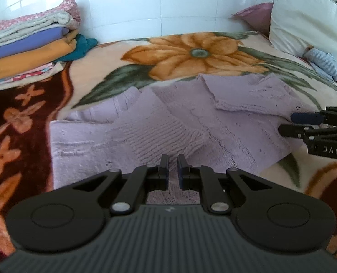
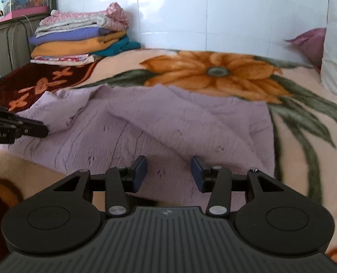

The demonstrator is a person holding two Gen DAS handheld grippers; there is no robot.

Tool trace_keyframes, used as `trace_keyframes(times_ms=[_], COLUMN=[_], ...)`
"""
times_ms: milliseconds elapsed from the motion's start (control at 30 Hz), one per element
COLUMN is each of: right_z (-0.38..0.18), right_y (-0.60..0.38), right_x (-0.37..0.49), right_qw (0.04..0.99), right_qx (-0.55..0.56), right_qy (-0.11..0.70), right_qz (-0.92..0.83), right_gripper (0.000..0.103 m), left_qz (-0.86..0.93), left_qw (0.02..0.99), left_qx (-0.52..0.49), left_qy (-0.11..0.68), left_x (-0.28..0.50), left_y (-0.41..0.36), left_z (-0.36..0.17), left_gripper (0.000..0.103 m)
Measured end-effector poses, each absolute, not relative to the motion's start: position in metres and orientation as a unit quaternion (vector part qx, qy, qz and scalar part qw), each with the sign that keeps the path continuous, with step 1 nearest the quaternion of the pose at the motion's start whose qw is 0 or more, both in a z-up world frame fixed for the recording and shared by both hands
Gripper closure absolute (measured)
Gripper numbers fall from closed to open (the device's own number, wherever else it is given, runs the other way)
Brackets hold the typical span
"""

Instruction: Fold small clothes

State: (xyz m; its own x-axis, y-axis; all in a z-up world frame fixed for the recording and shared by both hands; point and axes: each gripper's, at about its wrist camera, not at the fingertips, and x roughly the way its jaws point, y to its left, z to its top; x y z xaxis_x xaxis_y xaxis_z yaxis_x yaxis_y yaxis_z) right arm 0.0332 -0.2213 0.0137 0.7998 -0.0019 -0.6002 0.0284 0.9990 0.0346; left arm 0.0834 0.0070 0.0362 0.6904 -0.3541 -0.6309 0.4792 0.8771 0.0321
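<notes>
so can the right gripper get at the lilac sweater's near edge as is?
Probably yes. The right gripper is open, its fingers low over the lilac sweater, with nothing between them and the knit. The left gripper is off to the side, clear of the approach.

A purple sweater (image 1: 168, 122) is spread on the flowered bed (image 1: 191, 52). Folded clothes (image 1: 31, 45) are stacked at ten o'clock.
</notes>
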Motion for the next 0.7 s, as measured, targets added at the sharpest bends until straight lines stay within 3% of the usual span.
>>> trace_keyframes(times_ms=[433, 500, 533, 567, 700], right_z=[0.0081, 0.0085, 0.0085, 0.0087, 0.0176], right_y=[-0.218, -0.2185, -0.2185, -0.2185, -0.2161], right_x=[0.0336, 0.0339, 0.0339, 0.0338, 0.0316], right_qw=[0.948, 0.948, 0.948, 0.948, 0.95], right_qx=[0.019, 0.019, 0.02, 0.02, 0.016], right_qy=[0.317, 0.318, 0.318, 0.318, 0.31], right_qz=[-0.006, -0.007, -0.007, -0.007, -0.004], right_gripper=[0.042, 0.042, 0.042, 0.042, 0.042], left_qz=[-0.234, -0.235, -0.229, -0.218, -0.203], left_qw=[0.914, 0.913, 0.915, 0.919, 0.919], left_qx=[0.123, 0.129, 0.135, 0.143, 0.174], left_qy=[0.308, 0.307, 0.303, 0.295, 0.29], left_x=[0.0793, 0.0779, 0.0767, 0.0752, 0.0766], left_y=[0.007, 0.0066, 0.0058, 0.0049, 0.001], left_z=[0.0333, 0.0324, 0.0318, 0.0311, 0.0273], left_gripper=[0.09, 0.066, 0.038, 0.024, 0.026])
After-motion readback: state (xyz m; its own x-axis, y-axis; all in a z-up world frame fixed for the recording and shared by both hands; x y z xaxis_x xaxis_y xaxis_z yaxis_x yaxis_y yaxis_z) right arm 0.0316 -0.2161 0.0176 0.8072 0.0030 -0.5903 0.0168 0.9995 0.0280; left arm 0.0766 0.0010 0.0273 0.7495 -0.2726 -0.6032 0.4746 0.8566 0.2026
